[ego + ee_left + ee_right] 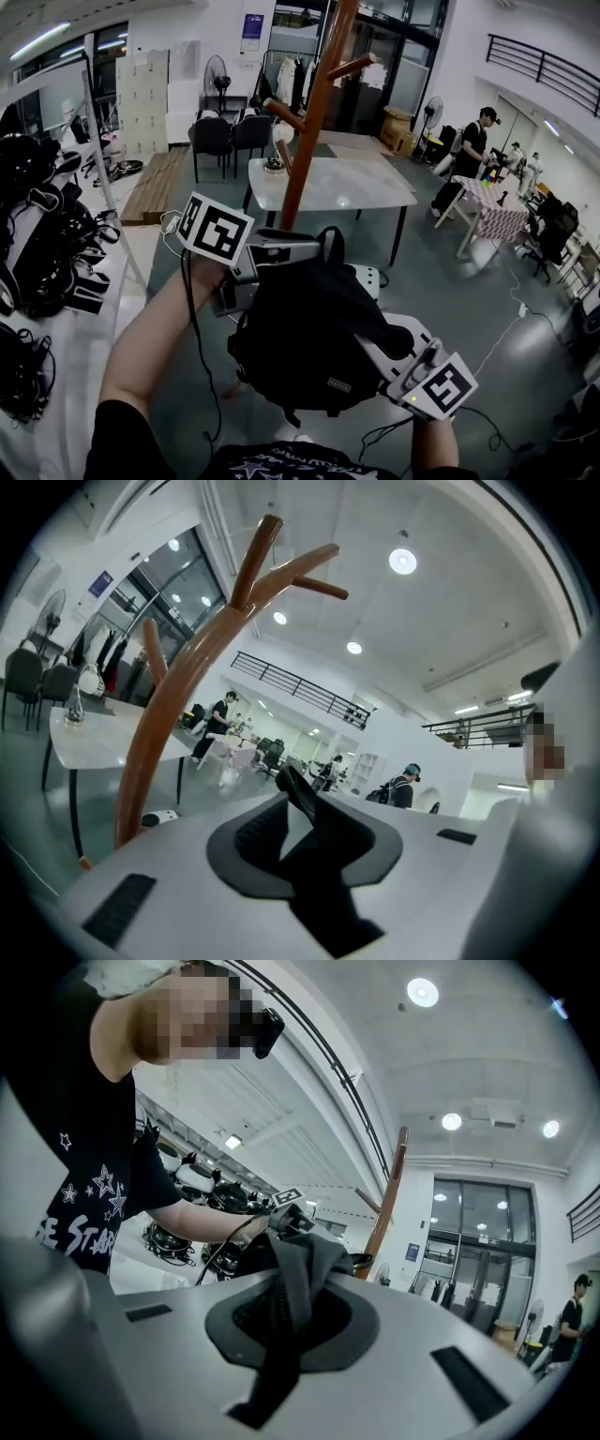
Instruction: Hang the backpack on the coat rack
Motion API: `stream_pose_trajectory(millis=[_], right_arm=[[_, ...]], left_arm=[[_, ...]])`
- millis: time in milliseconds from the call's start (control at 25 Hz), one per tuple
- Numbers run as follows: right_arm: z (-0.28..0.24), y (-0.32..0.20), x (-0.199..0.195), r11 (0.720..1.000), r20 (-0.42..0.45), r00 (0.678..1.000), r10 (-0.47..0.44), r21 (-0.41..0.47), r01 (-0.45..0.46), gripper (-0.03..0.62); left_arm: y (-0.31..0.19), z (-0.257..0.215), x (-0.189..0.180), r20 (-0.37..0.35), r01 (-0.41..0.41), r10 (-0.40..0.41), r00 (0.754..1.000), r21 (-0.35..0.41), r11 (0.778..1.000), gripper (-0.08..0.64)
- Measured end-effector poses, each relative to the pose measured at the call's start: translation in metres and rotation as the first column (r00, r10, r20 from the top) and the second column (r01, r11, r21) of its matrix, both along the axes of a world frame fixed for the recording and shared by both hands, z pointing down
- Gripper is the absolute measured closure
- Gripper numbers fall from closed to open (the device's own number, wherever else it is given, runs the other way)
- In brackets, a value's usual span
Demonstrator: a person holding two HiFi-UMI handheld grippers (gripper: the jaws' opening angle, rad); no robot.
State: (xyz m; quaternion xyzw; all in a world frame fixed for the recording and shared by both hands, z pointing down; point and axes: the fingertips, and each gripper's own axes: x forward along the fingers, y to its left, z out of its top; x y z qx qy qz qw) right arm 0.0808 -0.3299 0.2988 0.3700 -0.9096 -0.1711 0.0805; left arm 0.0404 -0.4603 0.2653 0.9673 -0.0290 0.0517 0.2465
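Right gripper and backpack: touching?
Touching. The right gripper view shows the right gripper with its jaws shut on a fold of the backpack fabric.

Only the letters "STAR" can be read, white on the person's black T-shirt (89,1138).

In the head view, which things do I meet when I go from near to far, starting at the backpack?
backpack → coat rack → white table → black chairs
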Motion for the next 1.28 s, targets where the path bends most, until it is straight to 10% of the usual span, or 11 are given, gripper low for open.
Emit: stream_pose_trajectory(millis=[480, 1280], right_arm=[[-0.004, -0.023, 0.018, 0.998, -0.002, 0.999, -0.047, 0.041, 0.047, 0.574], [-0.163, -0.072, 0.051, 0.952, 0.086, 0.990, -0.115, 0.295, 0.085, 0.572]], left_arm=[[-0.014, -0.020, 0.005, 0.001, 0.145, -0.146, 0.989, 0.107, 0.984, 0.543], [-0.028, -0.195, 0.016, -0.123, 0.310, -0.284, 0.951, 0.370, 0.876, 0.545]])
